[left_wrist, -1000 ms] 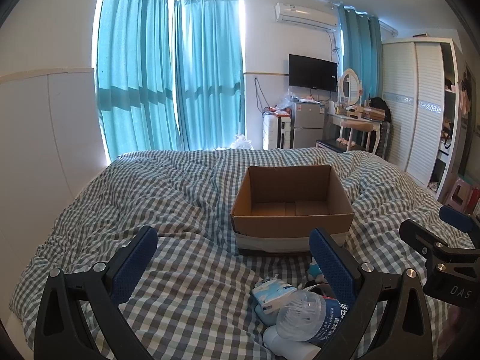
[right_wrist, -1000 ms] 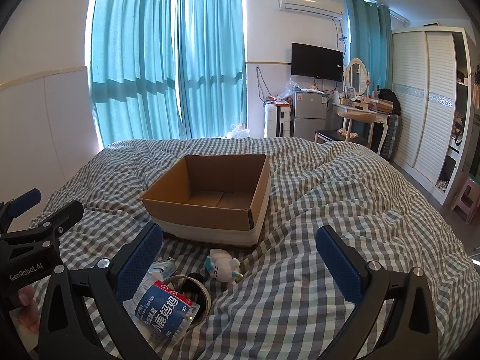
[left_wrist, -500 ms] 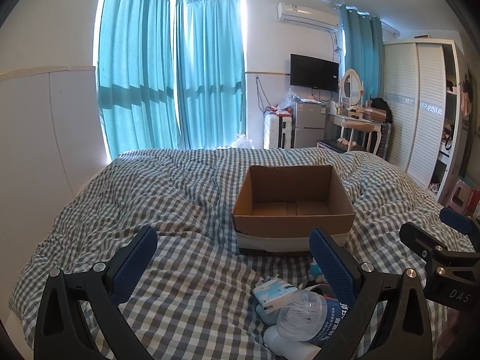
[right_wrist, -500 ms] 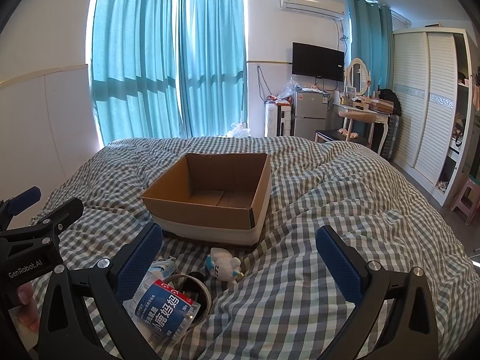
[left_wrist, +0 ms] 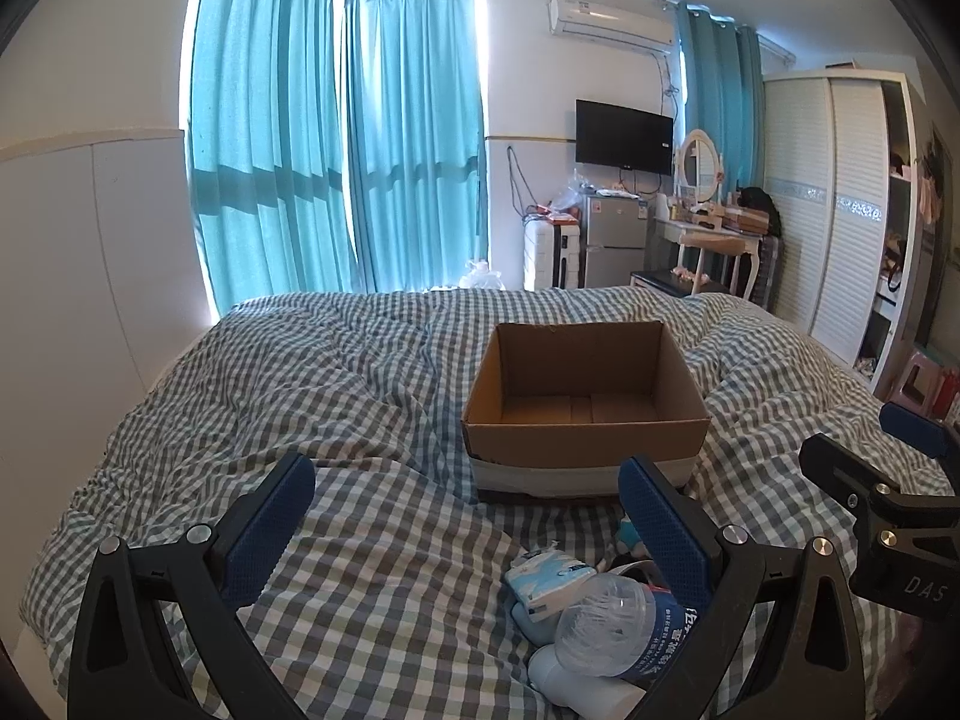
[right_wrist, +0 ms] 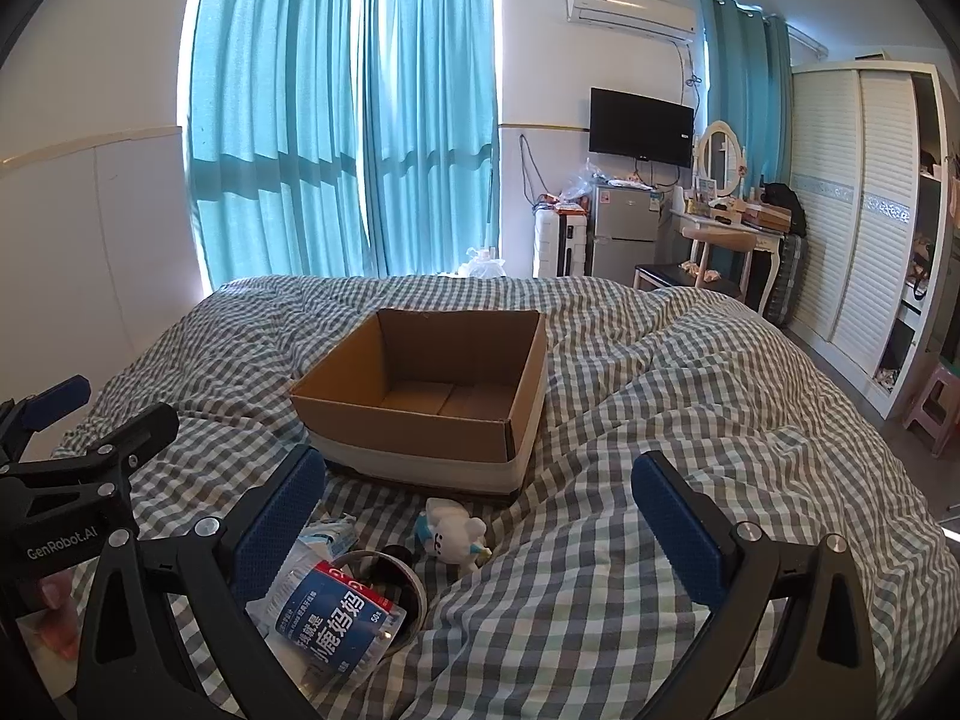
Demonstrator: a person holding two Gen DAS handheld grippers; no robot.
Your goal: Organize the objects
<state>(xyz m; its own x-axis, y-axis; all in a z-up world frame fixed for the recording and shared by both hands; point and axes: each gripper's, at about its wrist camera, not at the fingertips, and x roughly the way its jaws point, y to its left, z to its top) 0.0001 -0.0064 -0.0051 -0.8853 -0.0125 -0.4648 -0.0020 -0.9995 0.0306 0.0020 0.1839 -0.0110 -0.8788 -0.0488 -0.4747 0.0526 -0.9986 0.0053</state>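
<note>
An open, empty cardboard box (left_wrist: 585,414) (right_wrist: 432,396) stands on the checked bed. In front of it lies a small pile: a clear plastic bottle with a blue label (left_wrist: 618,624) (right_wrist: 336,618), a tissue packet (left_wrist: 549,579) (right_wrist: 327,534), a roll of tape (right_wrist: 390,570) and a small white plush toy (right_wrist: 450,534). My left gripper (left_wrist: 468,528) is open and empty, left of the pile. My right gripper (right_wrist: 480,516) is open and empty, above the plush toy and right of the bottle.
The checked duvet (left_wrist: 336,396) covers the whole bed with folds. A white wall panel (left_wrist: 72,276) runs along the left. Beyond the bed stand blue curtains (right_wrist: 348,138), a small fridge (right_wrist: 621,234), a dressing table (right_wrist: 732,228) and a white wardrobe (right_wrist: 864,204).
</note>
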